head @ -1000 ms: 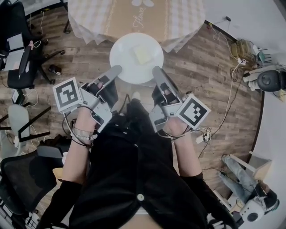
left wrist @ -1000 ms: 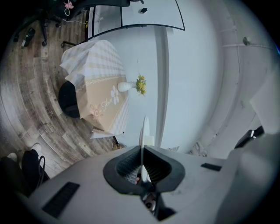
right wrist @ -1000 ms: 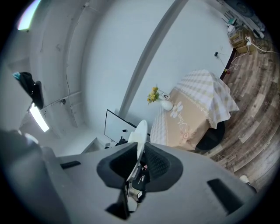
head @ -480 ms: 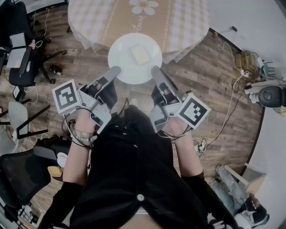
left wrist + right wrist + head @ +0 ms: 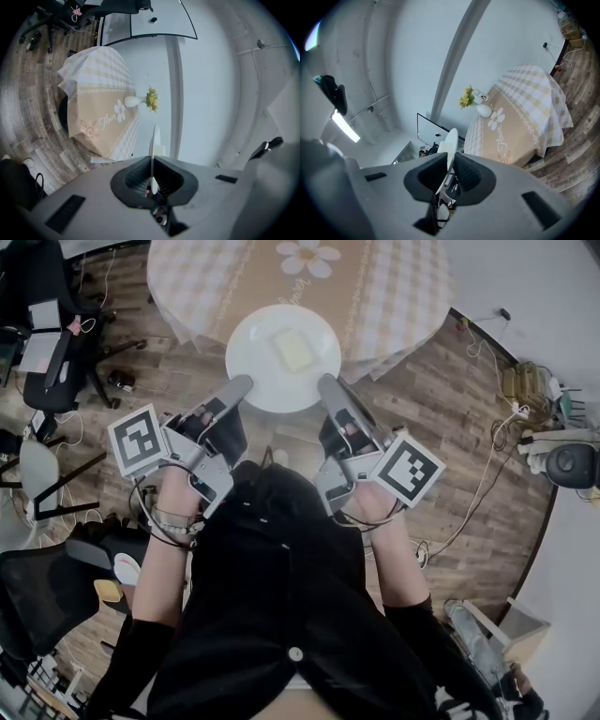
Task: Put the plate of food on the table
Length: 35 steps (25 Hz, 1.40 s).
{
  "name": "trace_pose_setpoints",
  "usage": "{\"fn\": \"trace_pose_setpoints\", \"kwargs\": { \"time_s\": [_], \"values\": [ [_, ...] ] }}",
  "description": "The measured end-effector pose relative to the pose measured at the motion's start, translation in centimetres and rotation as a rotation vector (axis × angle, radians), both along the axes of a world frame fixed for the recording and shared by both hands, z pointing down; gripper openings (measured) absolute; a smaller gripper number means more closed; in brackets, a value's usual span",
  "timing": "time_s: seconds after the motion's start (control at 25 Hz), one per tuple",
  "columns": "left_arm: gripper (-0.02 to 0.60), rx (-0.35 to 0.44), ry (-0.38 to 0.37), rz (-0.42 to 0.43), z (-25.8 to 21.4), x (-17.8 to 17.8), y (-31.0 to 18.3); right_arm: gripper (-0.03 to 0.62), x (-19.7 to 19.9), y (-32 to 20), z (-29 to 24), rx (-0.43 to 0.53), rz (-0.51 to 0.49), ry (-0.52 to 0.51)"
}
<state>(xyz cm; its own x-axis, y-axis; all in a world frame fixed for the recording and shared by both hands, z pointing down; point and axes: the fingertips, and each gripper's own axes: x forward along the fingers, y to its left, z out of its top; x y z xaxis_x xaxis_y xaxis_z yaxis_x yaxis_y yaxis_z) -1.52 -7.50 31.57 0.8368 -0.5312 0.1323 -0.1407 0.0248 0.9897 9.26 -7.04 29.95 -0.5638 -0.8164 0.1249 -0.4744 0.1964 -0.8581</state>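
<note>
A white round plate (image 5: 253, 371) carries a pale yellow square of food (image 5: 293, 350). It hangs level in the air at the near edge of the round table (image 5: 394, 287), which wears a checked cloth with a tan flowered runner. My left gripper (image 5: 240, 388) is shut on the plate's near-left rim and my right gripper (image 5: 326, 386) is shut on its near-right rim. Each gripper view shows the plate edge-on, as a thin white sliver (image 5: 153, 145) (image 5: 449, 143) pinched between that gripper's dark pads.
A white vase of yellow flowers (image 5: 140, 100) stands on the table's far side. Office chairs (image 5: 42, 343) stand on the wooden floor to the left. Cables and a power strip (image 5: 520, 381) lie by the right wall. A dark chair (image 5: 37, 601) sits behind at lower left.
The plate and both grippers have come nearer the table; the plate's far part now overlaps the tablecloth's near edge. Both grips are unchanged.
</note>
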Motion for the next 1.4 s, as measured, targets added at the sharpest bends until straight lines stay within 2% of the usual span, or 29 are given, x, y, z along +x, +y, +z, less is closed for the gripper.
{"fn": "trace_pose_setpoints", "kwargs": {
  "time_s": [0.68,0.92,1.2,1.4],
  "values": [
    [0.008,-0.004,0.01,0.059,0.5,3.0,-5.6,0.035,2.9,-4.9,0.5,-0.011,0.068,0.0],
    [0.008,0.014,0.007,0.064,1.8,2.2,-2.7,0.035,2.1,-2.0,1.8,0.001,0.068,0.012],
    [0.008,0.027,-0.001,0.077,2.5,1.5,-4.4,0.035,1.4,-3.6,2.4,0.001,0.074,0.025],
    [0.008,0.037,0.0,0.079,3.1,0.4,-3.1,0.034,0.3,-2.3,3.0,-0.002,0.076,0.036]
  ]
}}
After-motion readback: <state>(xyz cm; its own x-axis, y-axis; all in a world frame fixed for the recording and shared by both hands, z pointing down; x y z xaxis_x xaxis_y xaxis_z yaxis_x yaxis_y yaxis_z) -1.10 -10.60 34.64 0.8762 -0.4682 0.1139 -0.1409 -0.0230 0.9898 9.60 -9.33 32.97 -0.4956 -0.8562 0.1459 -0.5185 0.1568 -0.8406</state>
